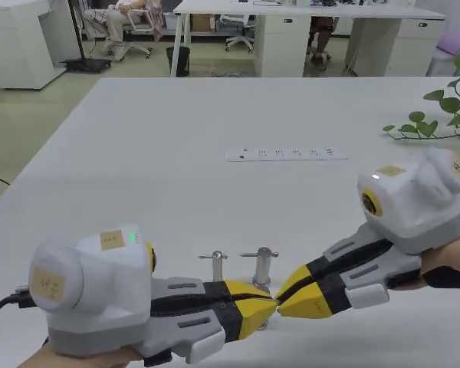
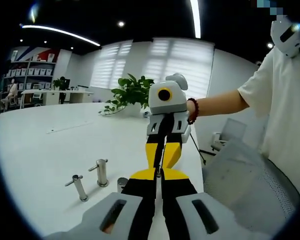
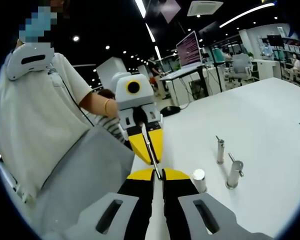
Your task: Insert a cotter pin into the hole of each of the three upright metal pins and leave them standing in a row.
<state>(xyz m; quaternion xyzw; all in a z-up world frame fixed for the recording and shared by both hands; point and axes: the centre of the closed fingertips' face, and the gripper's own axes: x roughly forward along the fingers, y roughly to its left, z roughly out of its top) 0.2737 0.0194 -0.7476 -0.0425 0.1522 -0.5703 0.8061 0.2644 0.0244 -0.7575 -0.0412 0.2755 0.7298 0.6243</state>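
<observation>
Three upright silver metal pins (image 2: 101,172) are standing in a row on the white surface (image 1: 215,153), and the two far ones are carrying thin cotter pins (image 1: 212,257). We are holding the left gripper (image 1: 270,304) and right gripper (image 1: 285,301) tip to tip beside the nearest pin (image 3: 198,180), each with its jaws pressed together.

Left gripper (image 1: 270,308) and right gripper (image 1: 284,308) meet tip to tip over the white table (image 1: 176,153). Three upright silver metal pins (image 2: 102,172) stand just behind-left of the claws, and a white power strip (image 1: 285,154) lies well beyond.
</observation>
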